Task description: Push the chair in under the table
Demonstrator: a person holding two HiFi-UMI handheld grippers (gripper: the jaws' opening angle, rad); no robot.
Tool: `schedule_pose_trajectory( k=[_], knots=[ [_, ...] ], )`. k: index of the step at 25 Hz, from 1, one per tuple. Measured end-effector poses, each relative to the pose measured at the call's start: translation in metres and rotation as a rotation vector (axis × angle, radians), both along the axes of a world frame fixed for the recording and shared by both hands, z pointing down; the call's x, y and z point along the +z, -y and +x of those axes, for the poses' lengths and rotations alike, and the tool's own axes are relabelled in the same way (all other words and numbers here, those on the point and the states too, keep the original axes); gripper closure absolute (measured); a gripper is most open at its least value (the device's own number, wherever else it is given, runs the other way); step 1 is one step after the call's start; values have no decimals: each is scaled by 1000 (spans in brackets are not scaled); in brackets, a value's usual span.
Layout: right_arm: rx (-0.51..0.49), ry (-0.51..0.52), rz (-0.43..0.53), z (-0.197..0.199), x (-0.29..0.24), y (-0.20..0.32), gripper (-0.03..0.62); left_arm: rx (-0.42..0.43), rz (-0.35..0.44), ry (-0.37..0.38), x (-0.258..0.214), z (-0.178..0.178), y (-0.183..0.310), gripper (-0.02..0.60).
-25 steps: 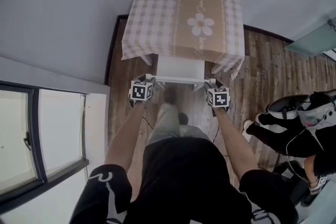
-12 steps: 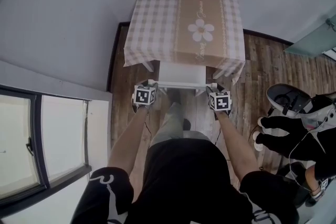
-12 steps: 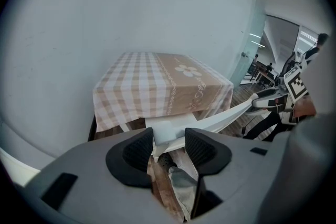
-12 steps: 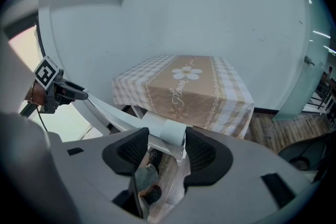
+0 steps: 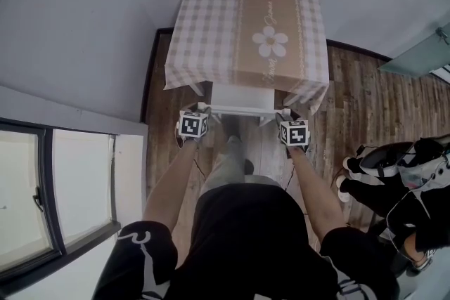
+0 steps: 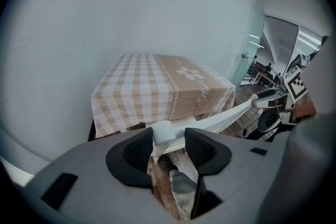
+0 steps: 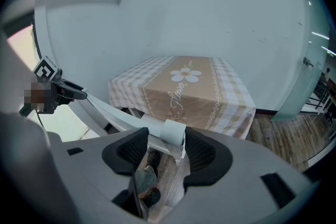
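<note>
From above, the white wooden chair [image 5: 241, 99] stands on the brown plank floor [image 5: 351, 88] at the near edge of the square surface [image 5: 246, 24], which is draped in a pink-and-white checked cloth with a beige flower-printed band. The front of the chair's seat is hidden beneath the cloth's hanging hem, and its back rail faces the person. The left claw [image 5: 204, 111] and right claw [image 5: 281, 116] sit at the 2 ends of that rail, but this view does not show how the jaws stand.

The left gripper view does. The left claw [image 6: 168, 139] is closed on the chair's [image 6: 220, 120] left top corner, the white post end pinched between both dark pads. From there the curved rail runs off to the right claw [image 6: 265, 101] at its far end. Below the jaws this view also shows the person's grey trouser leg [image 6: 181, 186] and dark shoe [image 6: 167, 164].

The right gripper view mirrors this. The right claw [image 7: 167, 141] pinches the chair's [image 7: 105, 113] right top corner, with the rail sweeping away to the left claw [image 7: 77, 94]. The surface [image 7: 184, 89] stands just beyond the chair, against a pale wall.

Only the head view shows a 2nd person in dark clothing [image 5: 394, 179] at the right edge and a window [image 5: 56, 186] at the left.
</note>
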State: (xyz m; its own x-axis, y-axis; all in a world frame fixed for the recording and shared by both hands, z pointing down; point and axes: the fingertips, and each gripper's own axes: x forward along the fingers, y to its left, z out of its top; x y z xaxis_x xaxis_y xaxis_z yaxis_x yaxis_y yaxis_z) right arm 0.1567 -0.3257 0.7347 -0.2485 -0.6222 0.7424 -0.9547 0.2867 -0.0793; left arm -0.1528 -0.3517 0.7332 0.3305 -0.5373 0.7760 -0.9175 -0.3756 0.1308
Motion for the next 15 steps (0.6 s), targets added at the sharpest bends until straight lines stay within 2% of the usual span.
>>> schedule_pose_trajectory(
  k=[15],
  knots=[
    [25,2,-11,5,-2,41,359,22,-6,18,-3,4,42,371]
  ],
)
